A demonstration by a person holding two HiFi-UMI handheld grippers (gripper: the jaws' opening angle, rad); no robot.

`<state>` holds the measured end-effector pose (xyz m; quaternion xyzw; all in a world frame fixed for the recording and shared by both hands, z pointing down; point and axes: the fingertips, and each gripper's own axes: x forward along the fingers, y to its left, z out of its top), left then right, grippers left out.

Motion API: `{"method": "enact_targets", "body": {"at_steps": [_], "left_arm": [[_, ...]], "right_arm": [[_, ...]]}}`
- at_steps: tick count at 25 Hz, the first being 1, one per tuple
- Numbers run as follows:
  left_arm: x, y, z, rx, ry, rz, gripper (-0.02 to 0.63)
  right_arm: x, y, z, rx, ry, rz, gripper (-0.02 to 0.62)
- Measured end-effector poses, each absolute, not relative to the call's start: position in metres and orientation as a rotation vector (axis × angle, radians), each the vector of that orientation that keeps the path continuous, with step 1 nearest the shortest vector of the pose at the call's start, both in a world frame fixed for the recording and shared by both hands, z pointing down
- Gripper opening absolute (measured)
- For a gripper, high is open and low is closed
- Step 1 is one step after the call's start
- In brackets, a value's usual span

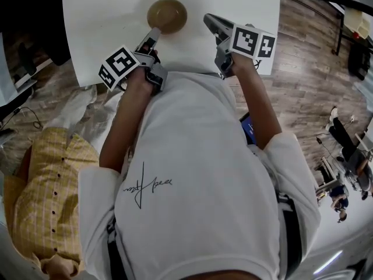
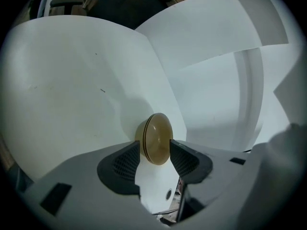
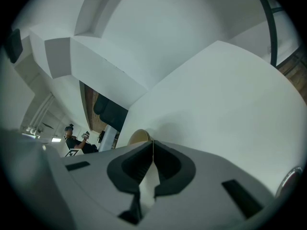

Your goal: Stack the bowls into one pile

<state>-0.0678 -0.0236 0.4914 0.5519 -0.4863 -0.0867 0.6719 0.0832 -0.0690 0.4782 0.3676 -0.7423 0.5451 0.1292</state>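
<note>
Though plain, 1 round tan bowl (image 1: 166, 15), dark-seamed

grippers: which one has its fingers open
The left gripper: its fingers stand apart, tan bowls showing between them; on the right gripper they are pressed together.

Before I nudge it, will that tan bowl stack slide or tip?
The tan bowl stack looks rigid, probably light. On the smooth white table it likely slides rather than tips. Its rounded wall may slip from a pinch.

The pile of bowls (image 1: 166, 15) sits on the worktop (image 1: 105, 16). The left tool (image 1: 152, 38) is just before it to the left, and the right tool (image 1: 208, 21) is near its right.
</note>
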Motion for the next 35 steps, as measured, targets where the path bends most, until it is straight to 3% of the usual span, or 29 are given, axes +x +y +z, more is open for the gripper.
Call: {"method": "enact_targets", "body": {"at_steps": [13, 35], "left_arm": [[-0.073, -0.034, 0.443, 1.537, -1.219, -0.085, 0.19], [-0.055, -0.07, 0.401, 2.065, -1.446, 0.228, 0.014]], "right_arm": [[0.083, -0.07, 0.471, 1.074, -2.186, 1.516, 0.012], [0.074, -0.076, 0.414, 1.023, -2.454, 0.968, 0.009]]}}
